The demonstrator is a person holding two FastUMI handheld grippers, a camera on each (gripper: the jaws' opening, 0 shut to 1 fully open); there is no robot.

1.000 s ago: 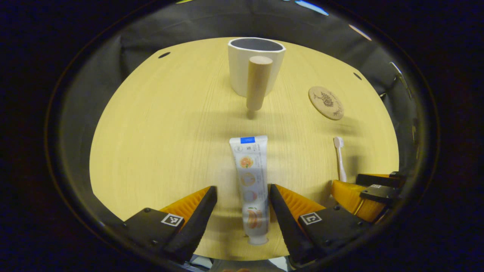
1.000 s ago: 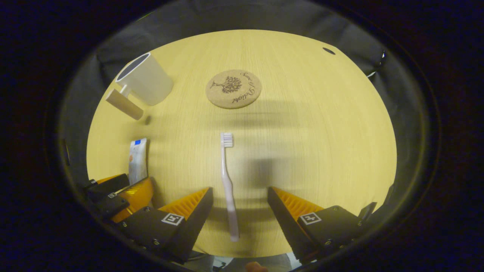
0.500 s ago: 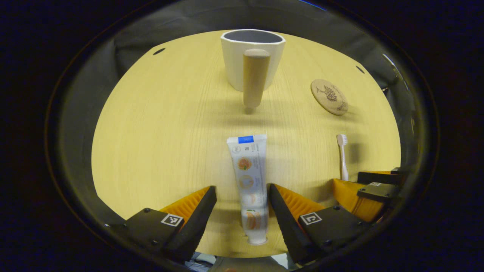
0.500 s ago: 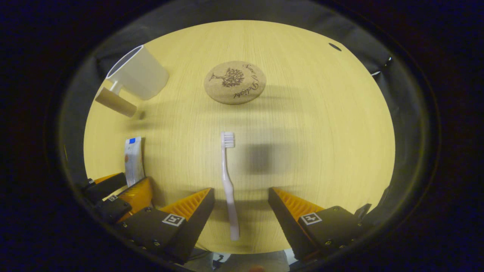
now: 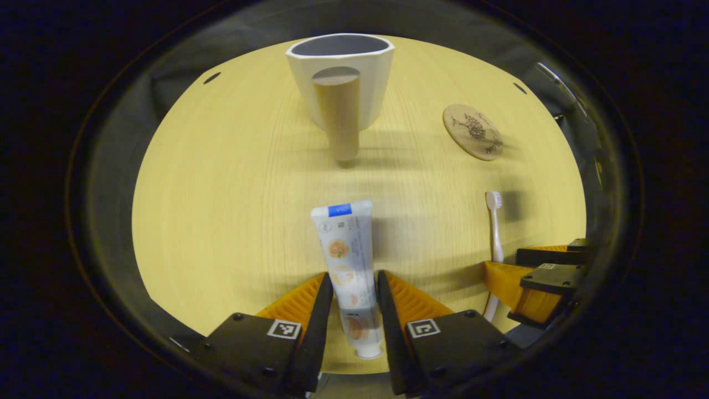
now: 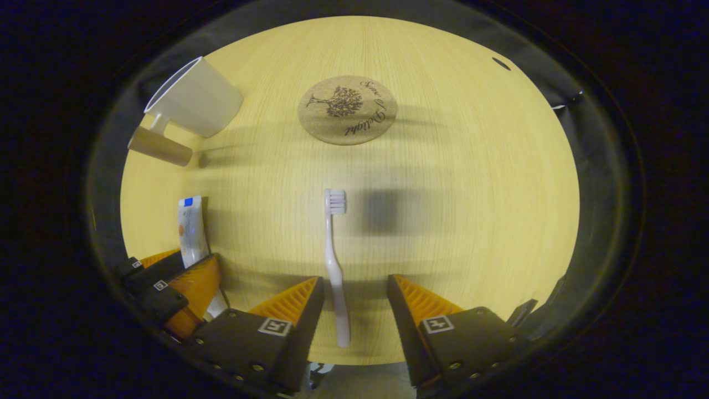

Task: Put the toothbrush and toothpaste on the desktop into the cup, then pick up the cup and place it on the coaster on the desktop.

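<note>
The left claw [image 5: 354, 310] pinches the white printed toothpaste tube [image 5: 348, 260] lying on the pale wooden counter [image 5: 232, 210]; the right claw [image 6: 350, 305] stands half-open astride the pale pink toothbrush [image 6: 334, 260]; the white wooden-handled cup [image 5: 340, 83] and round cork coaster [image 6: 347, 110] sit beyond.

Left gripper [image 5: 354, 310] with two wedge-shaped fingers, ridged inner faces, flat black mounts behind each finger with small square black-and-white markers and round screws, right gripper [image 6: 352, 310] of matching build, same markers and screws on its mounts
</note>
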